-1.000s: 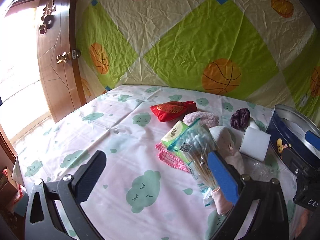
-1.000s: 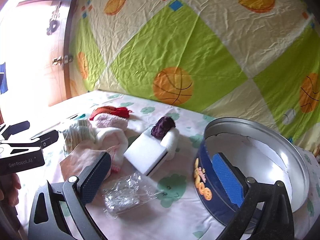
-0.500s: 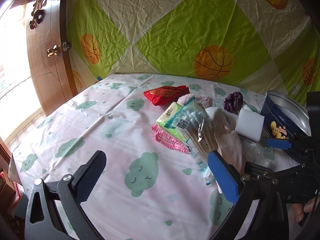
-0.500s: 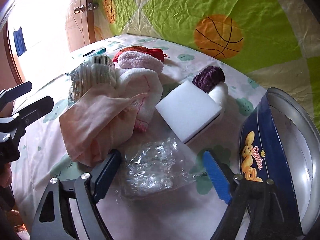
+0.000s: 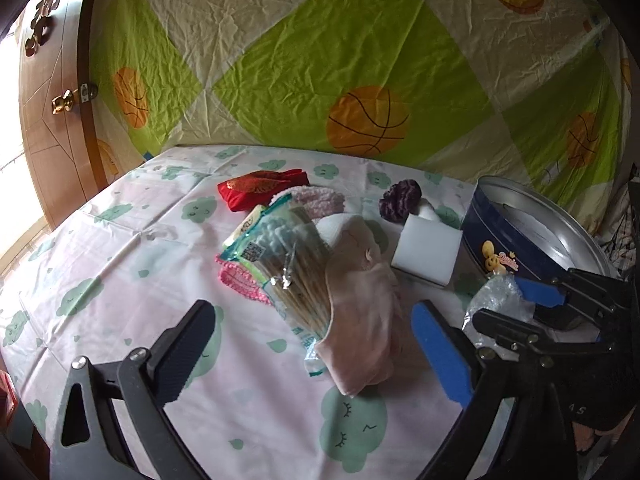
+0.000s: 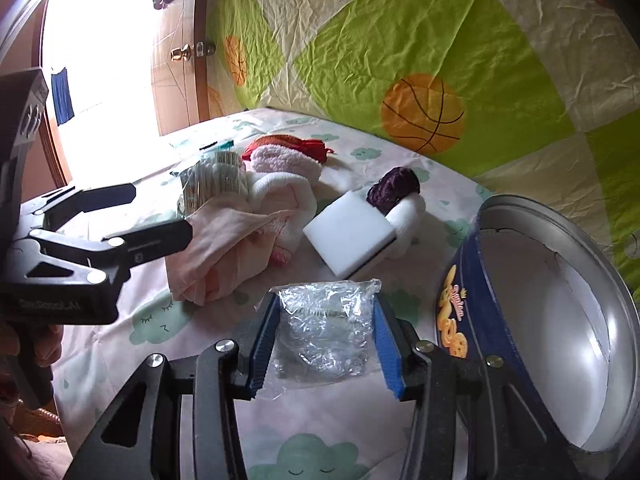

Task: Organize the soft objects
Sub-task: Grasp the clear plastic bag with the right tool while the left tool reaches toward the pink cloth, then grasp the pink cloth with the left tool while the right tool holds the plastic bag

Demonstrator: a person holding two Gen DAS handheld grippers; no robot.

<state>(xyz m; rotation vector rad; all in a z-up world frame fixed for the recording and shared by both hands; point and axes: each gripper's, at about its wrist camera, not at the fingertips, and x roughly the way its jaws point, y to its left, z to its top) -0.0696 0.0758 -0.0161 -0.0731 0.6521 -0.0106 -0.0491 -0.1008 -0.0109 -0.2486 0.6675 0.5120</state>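
A crumpled clear plastic bag (image 6: pixel 326 332) lies on the cloud-print sheet between the blue pads of my right gripper (image 6: pixel 324 336). The jaws are closing and both pads touch the bag's sides. The left wrist view shows that gripper (image 5: pixel 498 300) pinching the bag (image 5: pixel 496 296) beside the blue tin (image 5: pixel 516 248). My left gripper (image 5: pixel 312 320) is wide, its jaws closing a little. A pink cloth (image 5: pixel 360 320) lies between its fingers, nearer the right one, and neither pad presses it. A cotton swab pack (image 5: pixel 288 256) overlaps the cloth.
A white sponge block (image 6: pixel 348 236), a purple scrunchie (image 6: pixel 394 186), fluffy pink cloth (image 6: pixel 288 160) and a red pouch (image 5: pixel 260 188) lie behind. The open round tin (image 6: pixel 460 300) stands at right. A hanging patterned sheet (image 5: pixel 360 60) backs the bed. A wooden door (image 5: pixel 52 120) is at left.
My right gripper dropped toward the plastic bag and narrowed around it. My left gripper swung right toward the pink cloth, and its fingers drew in slightly.
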